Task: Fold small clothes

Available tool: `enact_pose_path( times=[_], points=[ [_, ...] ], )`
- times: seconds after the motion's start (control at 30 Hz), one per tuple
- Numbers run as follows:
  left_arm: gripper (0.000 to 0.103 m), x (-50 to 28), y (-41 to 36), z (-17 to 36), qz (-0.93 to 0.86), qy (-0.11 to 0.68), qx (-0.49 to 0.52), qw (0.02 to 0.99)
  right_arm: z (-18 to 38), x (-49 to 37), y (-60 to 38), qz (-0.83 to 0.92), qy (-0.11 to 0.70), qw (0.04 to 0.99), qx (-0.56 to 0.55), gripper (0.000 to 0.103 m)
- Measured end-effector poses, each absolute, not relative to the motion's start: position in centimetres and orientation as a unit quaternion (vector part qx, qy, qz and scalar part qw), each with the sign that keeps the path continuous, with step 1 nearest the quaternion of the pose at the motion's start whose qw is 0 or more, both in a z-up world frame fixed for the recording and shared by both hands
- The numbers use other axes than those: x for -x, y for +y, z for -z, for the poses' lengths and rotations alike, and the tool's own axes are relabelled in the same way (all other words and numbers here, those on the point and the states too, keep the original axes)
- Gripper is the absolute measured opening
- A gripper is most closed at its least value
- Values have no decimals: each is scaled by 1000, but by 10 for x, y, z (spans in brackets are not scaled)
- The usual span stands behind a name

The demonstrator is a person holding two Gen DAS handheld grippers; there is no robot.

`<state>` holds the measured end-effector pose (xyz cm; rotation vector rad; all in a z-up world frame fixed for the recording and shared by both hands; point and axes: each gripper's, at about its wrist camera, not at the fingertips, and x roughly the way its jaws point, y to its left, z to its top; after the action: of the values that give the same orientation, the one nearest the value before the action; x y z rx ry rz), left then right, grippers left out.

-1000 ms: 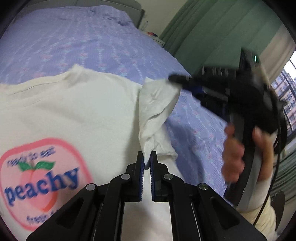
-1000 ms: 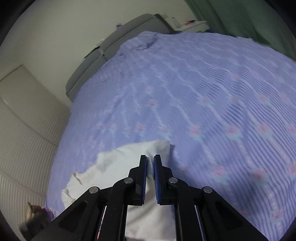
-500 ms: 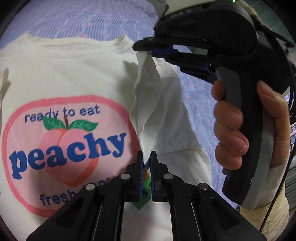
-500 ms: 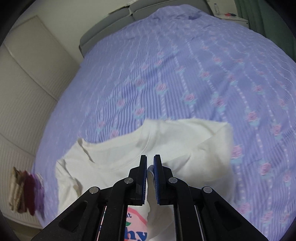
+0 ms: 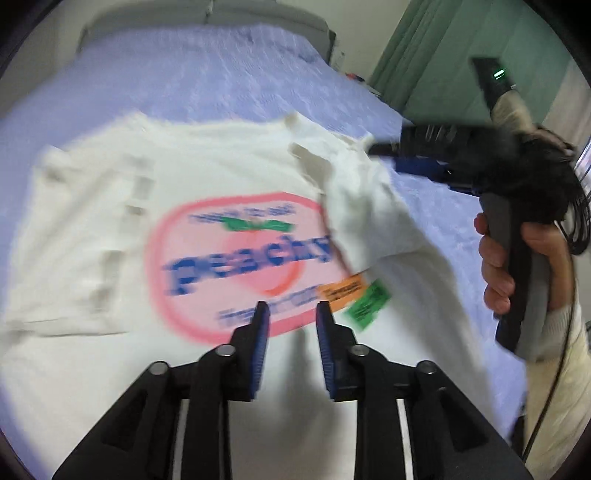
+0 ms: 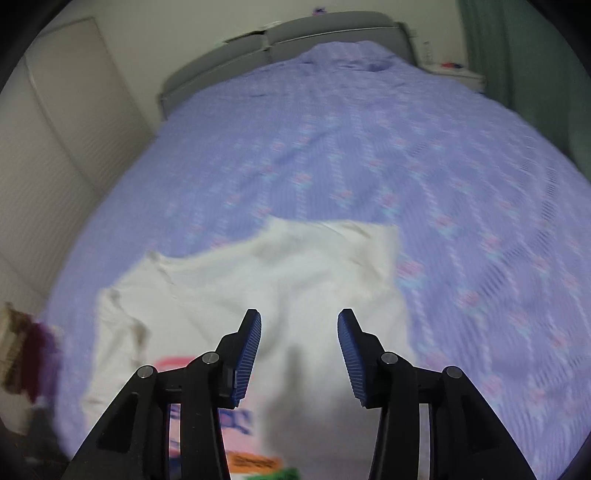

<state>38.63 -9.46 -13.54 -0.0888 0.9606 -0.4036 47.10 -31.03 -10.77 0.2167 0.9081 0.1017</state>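
A wide bed [image 6: 369, 155] under a purple flowered cover fills the room, with a grey headboard [image 6: 288, 33], pale wall panels [image 6: 55, 147] to one side and green curtains [image 5: 436, 48] to the other. A cream T-shirt [image 5: 110, 229] with a peach print lies on the cover, one side folded over. Both the left gripper [image 5: 290, 314] and right gripper [image 6: 299, 321] hang above it, jaws just parted and empty. A hand [image 5: 517, 266] holds the right one.
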Motion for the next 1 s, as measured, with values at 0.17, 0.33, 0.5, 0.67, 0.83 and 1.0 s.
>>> enact_pose_path(
  times=[0.17,0.33,0.5,0.67,0.83,1.0],
  points=[
    [42,-362,-44,122,117,426,6,897,121,-472,-294,3,439,898,-11,45],
    [46,-361,6,121,73,431,27,899,118,-475,-267,-29,422,906,-2,45],
    [46,-373,3,131,85,431,48,897,126,-504,-231,-40,452,889,62,44],
    [46,-377,5,131,86,426,54,899,143,-528,-214,-34,488,867,95,27],
    [46,-373,10,128,89,422,55,900,141,-534,-210,-66,489,868,54,7],
    [46,-370,12,130,85,422,51,901,130,-533,-195,-114,483,868,20,7]
  ],
)
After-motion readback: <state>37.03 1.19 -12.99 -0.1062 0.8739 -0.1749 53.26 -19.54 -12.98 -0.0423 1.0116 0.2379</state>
